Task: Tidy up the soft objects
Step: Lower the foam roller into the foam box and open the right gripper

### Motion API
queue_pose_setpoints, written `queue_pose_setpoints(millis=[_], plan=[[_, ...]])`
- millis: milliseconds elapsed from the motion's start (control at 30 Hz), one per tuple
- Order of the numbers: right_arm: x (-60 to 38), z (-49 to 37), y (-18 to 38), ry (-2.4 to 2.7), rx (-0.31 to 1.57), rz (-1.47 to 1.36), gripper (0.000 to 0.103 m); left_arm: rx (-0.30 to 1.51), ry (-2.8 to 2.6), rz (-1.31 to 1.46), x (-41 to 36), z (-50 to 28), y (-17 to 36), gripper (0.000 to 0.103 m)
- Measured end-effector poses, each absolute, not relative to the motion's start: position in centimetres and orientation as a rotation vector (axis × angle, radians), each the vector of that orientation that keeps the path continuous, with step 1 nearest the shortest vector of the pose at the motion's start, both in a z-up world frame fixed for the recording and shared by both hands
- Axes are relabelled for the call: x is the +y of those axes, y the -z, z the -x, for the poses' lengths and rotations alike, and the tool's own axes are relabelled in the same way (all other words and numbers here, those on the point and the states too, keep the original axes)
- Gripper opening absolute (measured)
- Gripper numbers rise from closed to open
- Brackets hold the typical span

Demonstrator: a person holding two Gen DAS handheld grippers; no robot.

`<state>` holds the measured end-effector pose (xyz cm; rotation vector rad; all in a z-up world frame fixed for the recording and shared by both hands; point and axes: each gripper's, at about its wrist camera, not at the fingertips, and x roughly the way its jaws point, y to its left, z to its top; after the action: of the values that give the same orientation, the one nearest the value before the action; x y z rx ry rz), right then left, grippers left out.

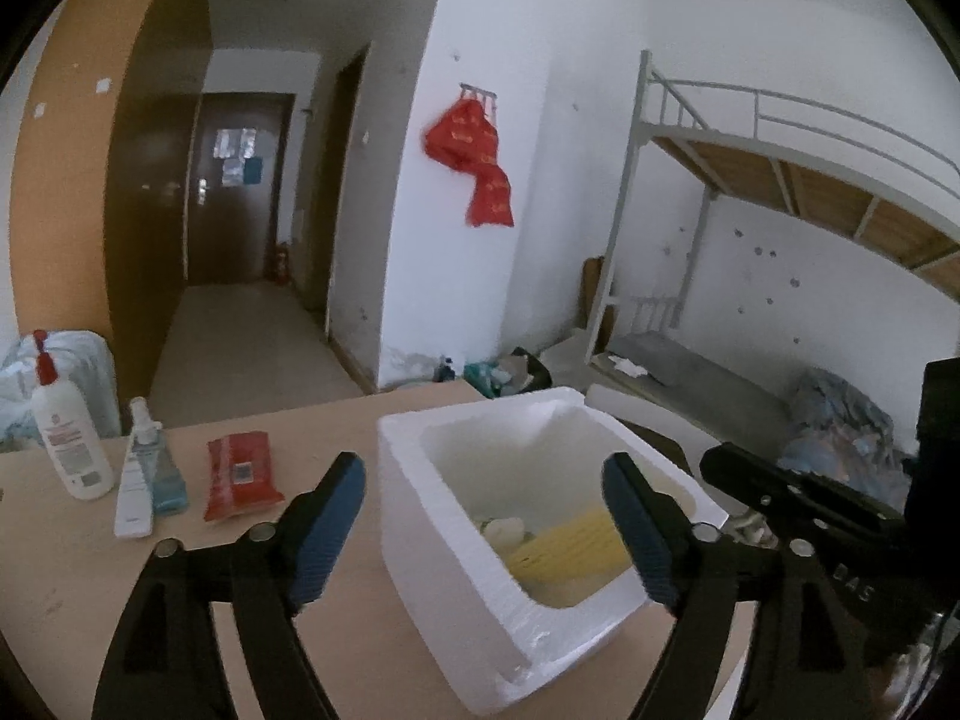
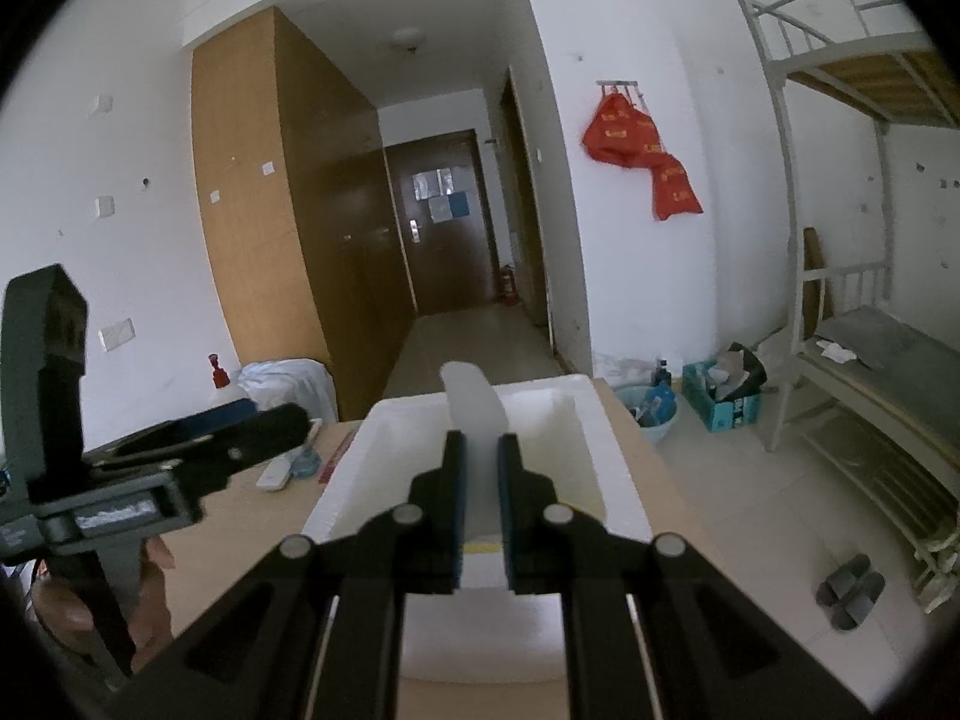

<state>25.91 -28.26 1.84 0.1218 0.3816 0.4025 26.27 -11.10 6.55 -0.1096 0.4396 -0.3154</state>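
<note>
A white foam box (image 1: 420,516) stands on the tan table (image 1: 312,426). Inside it lie a yellow ribbed soft piece (image 1: 570,546) and a pale rounded one (image 1: 504,531). My left gripper (image 1: 485,480) hangs over the box's near left corner. It is open wide, its blue pads (image 1: 327,528) well apart, with nothing between them. In the right wrist view my right gripper (image 2: 481,441) is shut on a flat translucent white strip (image 2: 471,402) that sticks up past the fingertips, above the foam box (image 2: 624,492). The strip's lower end is hidden between the fingers.
Left of the box stand a white lotion bottle with a red pump (image 1: 72,444), a small spray bottle (image 1: 141,468) and a red packet (image 1: 240,474). A bunk bed (image 2: 870,360) lines the right wall. A basin (image 2: 651,411) and a carton (image 2: 723,393) of clutter sit on the floor.
</note>
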Motion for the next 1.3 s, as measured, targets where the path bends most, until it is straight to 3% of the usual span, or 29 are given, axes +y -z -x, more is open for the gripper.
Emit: queue_pose_setpoints(millis=[133,267,1300], plan=[[-27.8,-26.2,-1.8,-0.418,0.386,-0.118,0.012,0.413,0.287,0.120,-10.1,-25.2,-7.0,0.093],[-27.6,-26.6,-1.8,-0.432,0.389,-0.114,0.012,0.391,0.264,0.145,-8.5,-24.1,-7.4,0.103],[-25.1,-30.0,-0.1,-0.445,0.472,-0.095,0.012,0.357,0.160,0.184,-3.2,-22.5,-7.0,0.103]])
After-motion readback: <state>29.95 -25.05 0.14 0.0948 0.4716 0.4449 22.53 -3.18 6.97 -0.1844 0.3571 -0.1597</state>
